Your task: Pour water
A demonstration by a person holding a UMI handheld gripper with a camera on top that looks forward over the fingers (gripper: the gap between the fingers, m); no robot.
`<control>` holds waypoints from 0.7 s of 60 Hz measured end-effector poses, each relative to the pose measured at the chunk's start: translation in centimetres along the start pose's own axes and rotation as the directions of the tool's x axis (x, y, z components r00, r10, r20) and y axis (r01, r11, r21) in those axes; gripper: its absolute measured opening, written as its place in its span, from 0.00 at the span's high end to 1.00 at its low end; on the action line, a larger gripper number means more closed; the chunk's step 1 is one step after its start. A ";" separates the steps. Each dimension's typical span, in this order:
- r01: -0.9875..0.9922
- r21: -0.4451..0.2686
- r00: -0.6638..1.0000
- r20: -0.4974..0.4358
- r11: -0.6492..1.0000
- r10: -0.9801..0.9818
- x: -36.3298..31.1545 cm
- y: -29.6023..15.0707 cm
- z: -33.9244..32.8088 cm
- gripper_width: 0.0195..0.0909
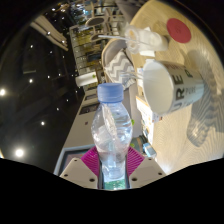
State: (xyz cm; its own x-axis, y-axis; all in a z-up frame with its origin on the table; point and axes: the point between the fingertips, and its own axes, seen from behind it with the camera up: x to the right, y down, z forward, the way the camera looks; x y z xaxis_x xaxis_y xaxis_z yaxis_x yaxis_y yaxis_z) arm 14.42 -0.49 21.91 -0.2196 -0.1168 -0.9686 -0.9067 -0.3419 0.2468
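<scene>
Gripper view: fingers (113,166) clamp water bottle (112,135) beside tilted paper cup (175,85).

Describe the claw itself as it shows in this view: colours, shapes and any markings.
Only the front of the claw shows. It has two fingers, each with a magenta pad on its inner face, and the pads carry a fine ribbed or gridded texture. Outside the pads the finger bodies are pale, white to light grey, with angular edges. No cables, lettering or markings are visible, and no hand or sleeve is in view.
</scene>
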 end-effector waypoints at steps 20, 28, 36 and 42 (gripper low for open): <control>0.847 0.090 0.530 -0.202 0.523 -0.823 -10.2 -8.1 -5.6 0.85; 0.961 0.073 0.275 -0.320 0.266 -0.906 -12.3 -12.9 -8.4 0.85; 0.998 -0.048 0.008 -0.434 0.032 -0.901 -10.0 -18.4 -10.5 0.85; 0.988 -0.147 -0.118 -0.464 -0.055 -0.878 -6.3 -21.4 -11.5 0.85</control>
State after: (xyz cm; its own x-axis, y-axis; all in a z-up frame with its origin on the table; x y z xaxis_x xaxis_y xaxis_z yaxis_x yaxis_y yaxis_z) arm 39.33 -3.13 23.05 0.9890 -0.1188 -0.0881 -0.1141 -0.2339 -0.9655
